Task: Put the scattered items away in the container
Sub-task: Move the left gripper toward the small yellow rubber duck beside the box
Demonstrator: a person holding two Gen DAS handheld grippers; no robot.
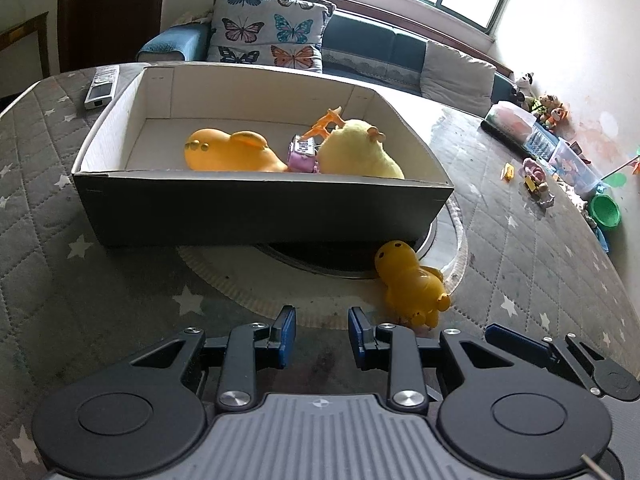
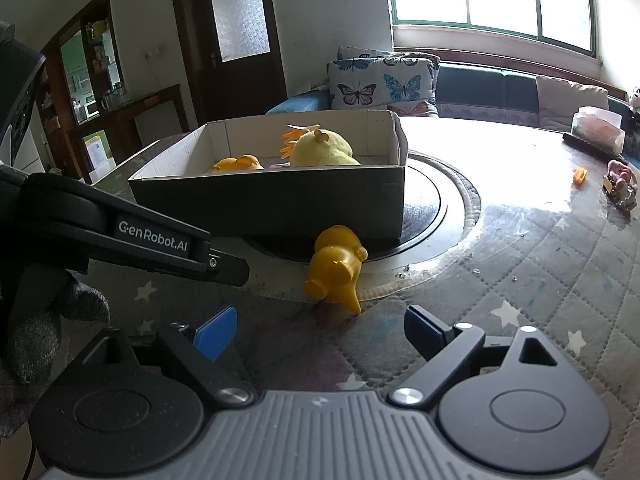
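Yellow toy (image 2: 336, 266) before empty, wide-open right gripper (image 2: 316, 334).

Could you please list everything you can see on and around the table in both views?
box: one, dark outside, white inside, on the table
orange rubber toy: one, in the box, left part
pink toy: one, in the box, middle
pale yellow plush: one, in the box, right part
orange giraffe: one, in the box behind the plush
yellow toy: one, on the table in front of the box
remote: one, grey, left of the box
green bowl: one, at the table's far right edge
butterfly cushion: patterned, on the sofa
left tool: open, empty
right tool: open, empty
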